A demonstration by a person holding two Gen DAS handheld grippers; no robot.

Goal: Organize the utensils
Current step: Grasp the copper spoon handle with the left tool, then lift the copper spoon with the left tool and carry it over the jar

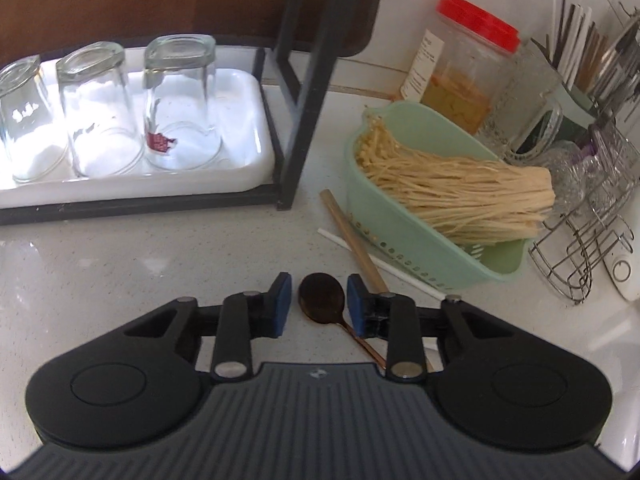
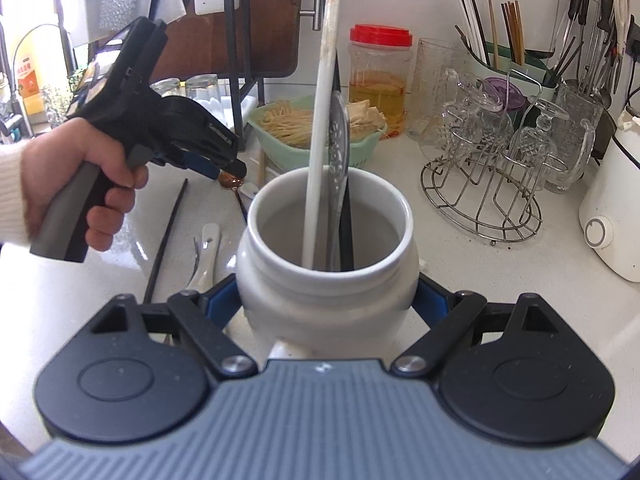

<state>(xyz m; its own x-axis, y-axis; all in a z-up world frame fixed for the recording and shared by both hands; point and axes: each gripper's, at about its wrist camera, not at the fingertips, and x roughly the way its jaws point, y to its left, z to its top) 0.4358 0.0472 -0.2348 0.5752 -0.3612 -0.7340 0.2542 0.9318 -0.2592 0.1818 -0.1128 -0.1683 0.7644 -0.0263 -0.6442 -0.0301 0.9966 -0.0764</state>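
Observation:
A small brown spoon (image 1: 322, 298) lies on the white counter, its bowl between the blue pads of my open left gripper (image 1: 318, 300), which hovers low over it without touching. The same spoon (image 2: 231, 180) shows under the left gripper (image 2: 224, 170) in the right wrist view. My right gripper (image 2: 328, 300) is shut on a white ceramic jar (image 2: 328, 280), pads on both sides. In the jar stand a long white utensil (image 2: 320, 120), a metal slotted spoon (image 2: 339, 148) and a black utensil. A wooden chopstick (image 1: 352, 236) and a white chopstick (image 1: 380, 264) lie ahead.
A green basket (image 1: 424, 268) of enoki mushrooms sits right of the spoon. A black rack with a white tray (image 1: 248, 136) of upturned glasses stands at left. A black chopstick (image 2: 166, 236) and white ceramic spoon (image 2: 206, 252) lie by the jar. A wire glass rack (image 2: 480, 184) stands at right.

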